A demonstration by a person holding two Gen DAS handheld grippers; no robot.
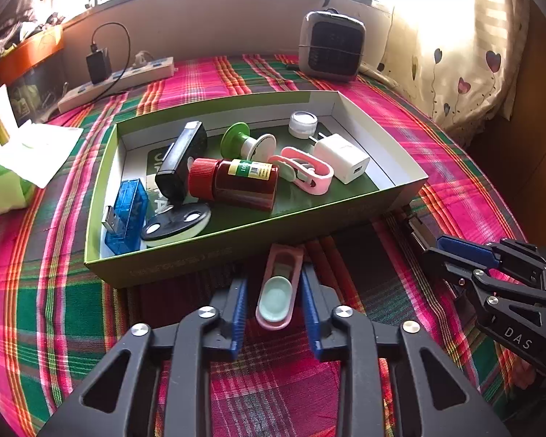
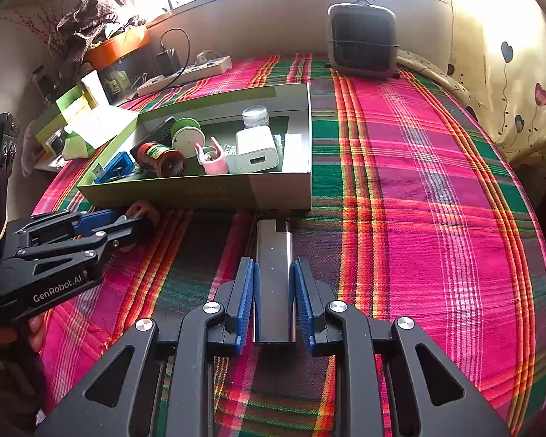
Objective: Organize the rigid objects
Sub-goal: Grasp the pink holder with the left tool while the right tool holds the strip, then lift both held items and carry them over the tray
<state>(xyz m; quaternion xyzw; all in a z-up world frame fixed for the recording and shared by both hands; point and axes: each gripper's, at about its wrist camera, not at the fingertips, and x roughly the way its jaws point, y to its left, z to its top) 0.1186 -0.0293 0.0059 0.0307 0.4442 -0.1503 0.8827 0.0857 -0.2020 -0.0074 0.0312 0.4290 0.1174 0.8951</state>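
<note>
A pink clip with a pale green pad point(image 1: 276, 298) lies on the plaid cloth just in front of the green box point(image 1: 236, 244). My left gripper point(image 1: 275, 273) is open and straddles the clip, with thin strips of cloth showing beside it. From the right wrist view the left gripper point(image 2: 142, 224) sits at the box's front wall. My right gripper point(image 2: 273, 266) is shut on a silver metal bar point(image 2: 275, 291) whose far end reaches the box point(image 2: 200, 189). Inside the box lie a red-capped brown bottle point(image 1: 236, 182), a second pink clip point(image 1: 305, 171), a white charger point(image 1: 342, 158) and several more items.
A small grey heater point(image 1: 331, 45) stands at the back of the cloth, and a power strip with a plugged-in adapter point(image 1: 120, 80) lies at the back left. White paper and green boxes point(image 1: 29, 153) crowd the left edge. A heart-print curtain point(image 1: 466, 54) hangs at the right.
</note>
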